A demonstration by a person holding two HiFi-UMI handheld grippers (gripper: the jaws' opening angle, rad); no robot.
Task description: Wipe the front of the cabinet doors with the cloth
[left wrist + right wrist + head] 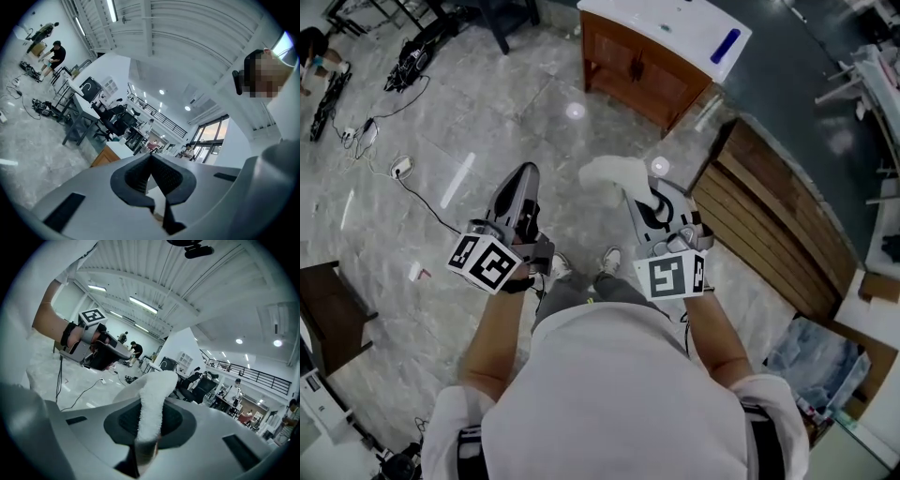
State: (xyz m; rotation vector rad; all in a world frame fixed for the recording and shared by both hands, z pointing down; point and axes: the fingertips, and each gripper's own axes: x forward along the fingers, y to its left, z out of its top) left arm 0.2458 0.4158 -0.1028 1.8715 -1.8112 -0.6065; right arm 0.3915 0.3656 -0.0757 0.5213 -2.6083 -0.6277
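My right gripper point(149, 430) has its fingers clamped on a thin fold of the white cloth point(152, 399), most of which flops free. My left gripper point(152, 174) has its fingers pressed together, empty. The cabinet doors point(639, 70) stand well apart from me, across the floor. A hard rub against them could drag the cloth out.

Open-plan lab hall. Polished stone floor point(487, 122) with cables point(412, 56) at 10 o'clock; desks point(75, 89), office chairs point(115, 119), mezzanine railing point(255, 372) (strip lights point(143, 304) overhead), several people working.
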